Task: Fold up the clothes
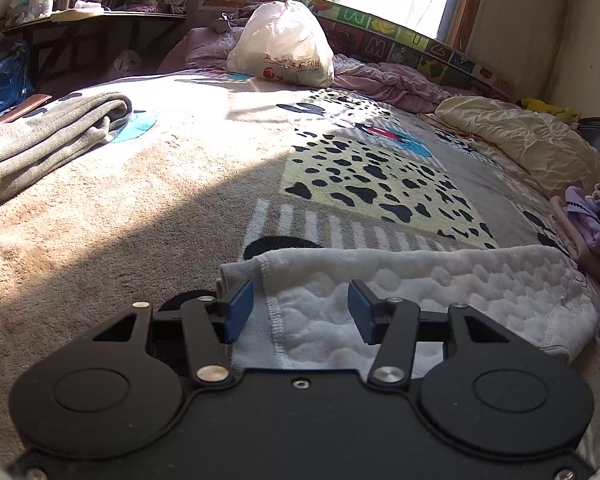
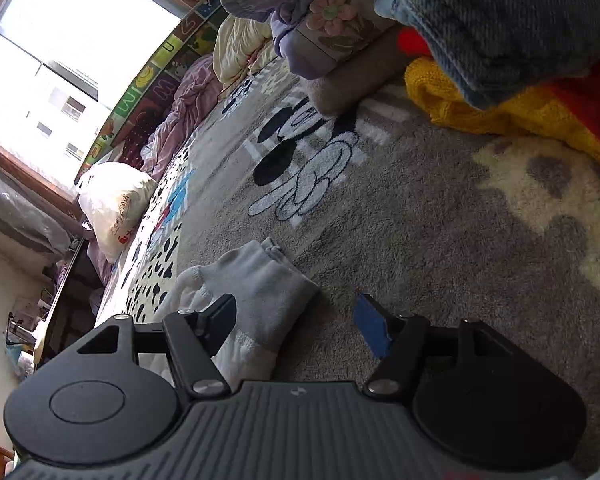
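A white quilted garment (image 1: pixel 440 292) lies folded on the patterned bed blanket, right in front of my left gripper (image 1: pixel 302 310). The left gripper is open, its blue pads on either side of the garment's stitched near edge, holding nothing. In the right wrist view the same white garment (image 2: pixel 256 292) lies on the blanket with its end between the fingers of my right gripper (image 2: pixel 300 320). The right gripper is open and low over the blanket, with nothing held. A folded grey garment (image 1: pixel 48 136) lies at the far left of the bed.
A full white plastic bag (image 1: pixel 284 46) and crumpled pink and cream bedding (image 1: pixel 520 136) lie at the head of the bed under the window. A pile of loose clothes, purple (image 2: pixel 300 36), denim (image 2: pixel 508 20) and yellow-red (image 2: pixel 512 112), lies at the right. A cluttered desk (image 1: pixel 80 16) stands far left.
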`<state>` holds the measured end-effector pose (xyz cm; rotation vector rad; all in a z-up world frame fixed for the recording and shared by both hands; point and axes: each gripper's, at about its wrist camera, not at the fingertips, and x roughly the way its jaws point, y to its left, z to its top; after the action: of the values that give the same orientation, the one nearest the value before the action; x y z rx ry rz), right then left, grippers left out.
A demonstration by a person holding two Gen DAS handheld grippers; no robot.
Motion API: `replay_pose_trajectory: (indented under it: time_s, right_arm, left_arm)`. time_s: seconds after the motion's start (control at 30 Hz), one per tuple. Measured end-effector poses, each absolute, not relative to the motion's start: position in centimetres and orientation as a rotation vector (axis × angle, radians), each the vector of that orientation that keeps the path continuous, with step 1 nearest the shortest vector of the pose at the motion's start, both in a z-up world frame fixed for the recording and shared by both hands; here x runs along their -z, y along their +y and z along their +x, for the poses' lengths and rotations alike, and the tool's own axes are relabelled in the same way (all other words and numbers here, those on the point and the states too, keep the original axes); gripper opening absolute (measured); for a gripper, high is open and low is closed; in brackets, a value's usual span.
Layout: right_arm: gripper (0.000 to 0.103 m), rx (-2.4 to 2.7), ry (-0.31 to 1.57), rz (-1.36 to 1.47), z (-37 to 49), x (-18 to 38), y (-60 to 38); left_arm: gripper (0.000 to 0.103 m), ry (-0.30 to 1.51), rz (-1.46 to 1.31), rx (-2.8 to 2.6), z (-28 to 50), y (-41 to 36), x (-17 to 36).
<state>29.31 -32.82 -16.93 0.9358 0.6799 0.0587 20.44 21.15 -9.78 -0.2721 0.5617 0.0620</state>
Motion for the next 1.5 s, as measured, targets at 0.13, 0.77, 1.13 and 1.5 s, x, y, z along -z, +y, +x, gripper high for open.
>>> replay_pose_trajectory:
  time_s: [0.13,0.77,1.13,1.5]
  right_arm:
    - [0.085,-0.072,0.686,1.018,30.2,17.3,-32.0]
    - [0.015,-0.129,0.59,1.024,32.3,17.3,-29.3]
    - [0.013,-0.4,0.42,0.704,30.7,6.3,-22.2]
    - [0.013,-0.69,0.434,0.249,27.8,3.8,-6.1]
  left_arm:
    - [0.051,0.542,-0.3,-0.054,20.3,21.4,9.5]
    - [0.051,0.506,-0.435,-0.07,20.0,23.8,9.1]
    - [0.052,0.46,-0.672,-0.083,18.8,27.3,9.1]
    - [0.052,0.425,-0.809,-0.064,18.0,29.2,8.9]
